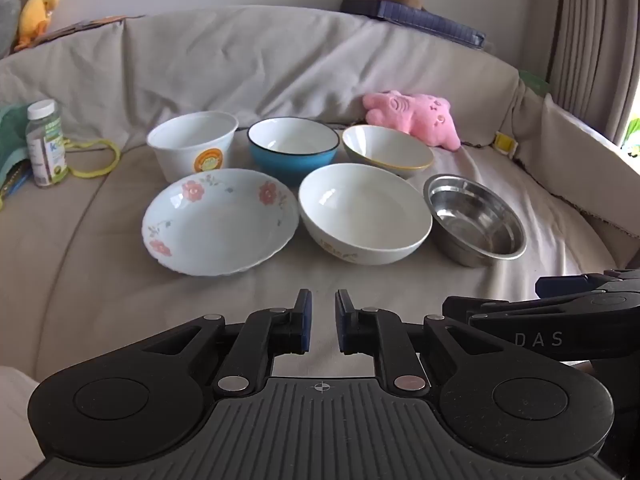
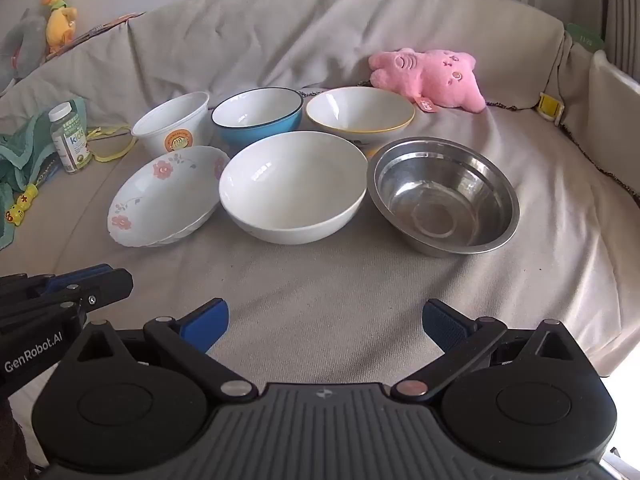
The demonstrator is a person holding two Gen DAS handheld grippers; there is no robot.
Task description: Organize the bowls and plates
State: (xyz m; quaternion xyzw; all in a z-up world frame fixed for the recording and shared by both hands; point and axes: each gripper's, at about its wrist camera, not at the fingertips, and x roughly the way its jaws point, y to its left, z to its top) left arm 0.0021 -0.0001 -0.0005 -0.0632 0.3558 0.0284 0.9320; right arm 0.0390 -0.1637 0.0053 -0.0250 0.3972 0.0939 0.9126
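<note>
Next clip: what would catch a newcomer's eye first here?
Six empty dishes in two rows on the beige sofa cover: the blue bowl mid-back, the steel bowl front right. Behind them lies a pink plush toy.

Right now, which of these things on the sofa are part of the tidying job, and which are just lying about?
For the job: flowered plate, white bowl, steel bowl, blue bowl, yellow-rimmed bowl, white tub.

Just lying about: pink plush, vitamin bottle, yellow duck toy, green cloth.
</note>
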